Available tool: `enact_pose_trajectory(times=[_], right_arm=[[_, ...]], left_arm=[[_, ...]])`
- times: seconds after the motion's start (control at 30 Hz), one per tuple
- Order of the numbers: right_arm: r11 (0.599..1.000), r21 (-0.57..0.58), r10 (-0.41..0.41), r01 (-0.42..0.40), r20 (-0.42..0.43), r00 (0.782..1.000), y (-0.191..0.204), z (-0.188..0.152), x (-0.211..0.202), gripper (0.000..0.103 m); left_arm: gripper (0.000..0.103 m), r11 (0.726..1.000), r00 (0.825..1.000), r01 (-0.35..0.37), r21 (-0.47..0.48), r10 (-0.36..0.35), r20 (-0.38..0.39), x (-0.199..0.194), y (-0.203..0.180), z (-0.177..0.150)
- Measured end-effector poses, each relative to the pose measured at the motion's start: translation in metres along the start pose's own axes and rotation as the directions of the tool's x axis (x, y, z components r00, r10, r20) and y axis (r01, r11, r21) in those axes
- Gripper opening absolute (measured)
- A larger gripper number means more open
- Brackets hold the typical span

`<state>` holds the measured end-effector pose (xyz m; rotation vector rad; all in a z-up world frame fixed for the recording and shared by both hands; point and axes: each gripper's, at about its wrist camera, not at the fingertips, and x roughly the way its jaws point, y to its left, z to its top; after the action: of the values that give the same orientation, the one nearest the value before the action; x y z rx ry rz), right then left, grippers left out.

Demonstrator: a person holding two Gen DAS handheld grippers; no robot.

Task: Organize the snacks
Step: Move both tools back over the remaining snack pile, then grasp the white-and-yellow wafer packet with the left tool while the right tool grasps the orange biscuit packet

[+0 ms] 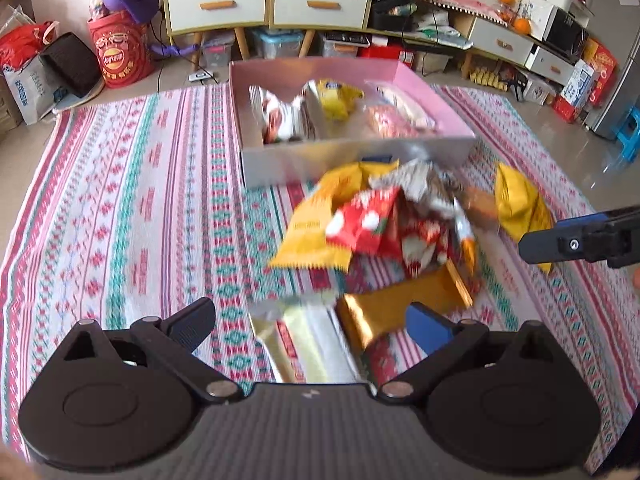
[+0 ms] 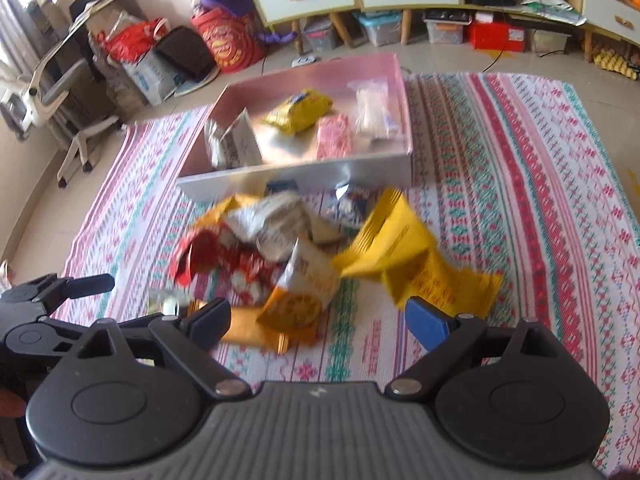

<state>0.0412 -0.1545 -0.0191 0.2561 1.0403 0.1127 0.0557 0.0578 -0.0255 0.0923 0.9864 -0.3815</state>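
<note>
A pile of snack packets lies on the striped cloth in front of a pink box. Yellow, red, silver and gold wrappers are mixed in it. The box holds a yellow bag, a pink packet and other packets. My left gripper hangs open over the near edge of the pile, above a gold packet and a pale one. My right gripper is open too, over an orange-and-white packet. Neither pair of fingers touches a packet.
The striped cloth covers the floor around the box. Cabinets on legs, storage bins, red bags and an office chair line the far side. The right gripper's finger shows at the left wrist view's right edge.
</note>
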Motion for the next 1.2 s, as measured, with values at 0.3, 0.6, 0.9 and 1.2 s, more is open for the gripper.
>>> enact_pose_trajectory(times=[0.3,0.6,0.9,1.2], right_arm=[[1.0,-0.002,0.021,-0.022,-0.083,0.996,0.007,-0.014,0.027,0.08],[0.994,0.096,0.052,-0.046,-0.055,0.997,-0.008,-0.008,0.039,0.061],[0.984,0.157,0.091,-0.085,-0.031,0.995,-0.008,0.0,0.039,0.062],[0.994,0.111,-0.011,0.014,-0.023,1.0,-0.001,0.003,0.055,0.058]], left_arm=[[0.102,1.0,0.998,0.017,0.026,-0.016,-0.053,0.018,-0.009,-0.012],[0.081,0.999,0.995,-0.007,0.039,0.011,-0.104,0.033,-0.008,-0.013],[0.076,0.999,0.994,-0.019,0.046,0.024,-0.107,0.033,-0.006,-0.013],[0.075,0.996,0.992,-0.053,0.066,0.06,-0.109,0.037,-0.002,-0.01]])
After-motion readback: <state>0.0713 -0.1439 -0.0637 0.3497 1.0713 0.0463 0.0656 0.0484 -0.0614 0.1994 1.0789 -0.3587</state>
